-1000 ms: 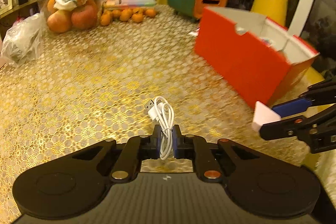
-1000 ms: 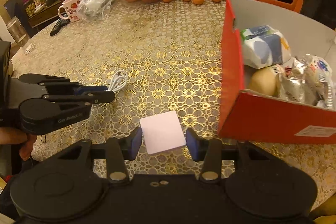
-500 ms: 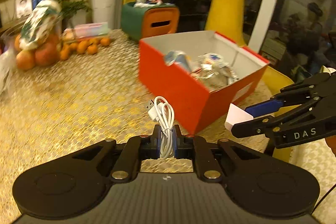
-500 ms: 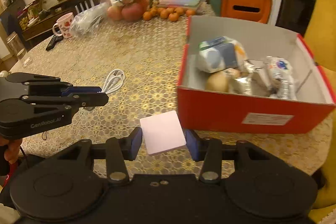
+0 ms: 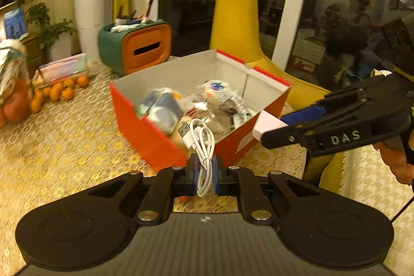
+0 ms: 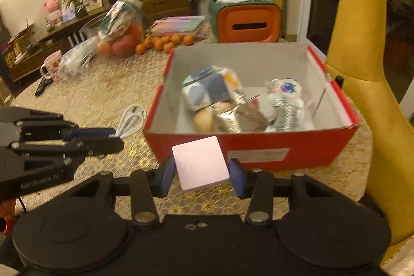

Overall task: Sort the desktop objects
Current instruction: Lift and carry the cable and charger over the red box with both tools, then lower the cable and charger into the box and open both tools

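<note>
Coiled white USB cable [image 5: 203, 144] is clamped by the left gripper [image 5: 204, 172] and a pale pink square notepad [image 6: 200, 166] by the right gripper [image 6: 201, 176], both held just beside the open red cardboard box [image 6: 258, 146].

The left hand-held gripper [image 5: 205, 173] is matte black, with two broad round lobes, angular linkage arms, silver pivot screws and blue pads on its fingers [image 5: 192, 170]. The right hand-held gripper [image 6: 202, 173] is built the same way, its blue pads [image 6: 168, 173] set on black arms. Seen side-on, one body bears white raised letters "DAS", the other embossed lettering too faint to read surely. A thin dark cable [image 5: 403, 206] trails below.
</note>
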`<state>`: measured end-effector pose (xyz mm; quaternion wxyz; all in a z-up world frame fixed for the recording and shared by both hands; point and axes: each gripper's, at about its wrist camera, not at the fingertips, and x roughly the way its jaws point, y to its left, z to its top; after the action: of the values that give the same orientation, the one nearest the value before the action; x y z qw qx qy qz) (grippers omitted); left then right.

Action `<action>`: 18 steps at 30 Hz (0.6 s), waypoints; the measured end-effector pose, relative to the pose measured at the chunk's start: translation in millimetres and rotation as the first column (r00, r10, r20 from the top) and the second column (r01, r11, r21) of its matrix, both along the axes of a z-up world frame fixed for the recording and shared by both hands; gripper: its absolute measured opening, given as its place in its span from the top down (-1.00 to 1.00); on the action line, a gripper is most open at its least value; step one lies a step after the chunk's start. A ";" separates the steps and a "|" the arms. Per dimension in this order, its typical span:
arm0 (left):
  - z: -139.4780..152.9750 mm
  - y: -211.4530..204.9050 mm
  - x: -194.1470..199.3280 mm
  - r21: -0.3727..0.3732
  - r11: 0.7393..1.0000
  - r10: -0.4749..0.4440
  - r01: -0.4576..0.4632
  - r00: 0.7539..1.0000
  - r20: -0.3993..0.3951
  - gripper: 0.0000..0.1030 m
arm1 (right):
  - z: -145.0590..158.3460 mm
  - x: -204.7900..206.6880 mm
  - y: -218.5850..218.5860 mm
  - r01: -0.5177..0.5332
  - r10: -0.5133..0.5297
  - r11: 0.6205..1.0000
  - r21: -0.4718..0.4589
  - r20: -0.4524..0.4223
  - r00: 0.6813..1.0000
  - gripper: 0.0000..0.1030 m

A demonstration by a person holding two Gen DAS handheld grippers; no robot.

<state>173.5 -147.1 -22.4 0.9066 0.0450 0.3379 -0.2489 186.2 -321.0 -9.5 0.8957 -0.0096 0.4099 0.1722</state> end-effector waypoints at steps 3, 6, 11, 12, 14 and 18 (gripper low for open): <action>2.1 -11.6 7.8 0.008 1.000 -0.020 0.020 1.000 0.007 0.81 | 3.0 8.1 -9.2 0.018 -0.018 1.000 0.005 0.016 1.000 0.14; 1.8 -21.7 18.5 0.022 0.999 -0.031 0.030 0.999 0.014 0.81 | 4.5 18.4 -19.2 0.040 -0.040 0.999 0.005 0.029 0.999 0.14; 0.7 -33.5 43.7 0.035 0.999 -0.026 0.025 1.000 0.013 0.81 | 4.2 41.6 -31.7 0.079 -0.079 0.997 -0.002 0.044 0.996 0.14; 0.5 -35.8 49.3 0.042 0.999 -0.025 0.024 1.000 0.016 0.81 | 3.2 46.3 -33.2 0.083 -0.082 0.997 -0.006 0.047 0.996 0.14; 0.0 -40.4 59.6 0.068 0.997 -0.027 0.024 0.999 0.032 0.81 | 0.4 55.1 -35.7 0.091 -0.090 0.996 -0.015 0.049 0.995 0.14; -0.1 -50.5 85.5 0.112 0.993 -0.038 0.031 0.997 0.064 0.81 | -8.9 72.0 -40.0 0.109 -0.107 0.993 -0.039 0.050 0.993 0.14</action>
<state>259.1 -197.6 -22.5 0.9088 0.1091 0.3204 -0.2439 258.2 -361.0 -18.4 0.9129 -0.0101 0.3916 0.1145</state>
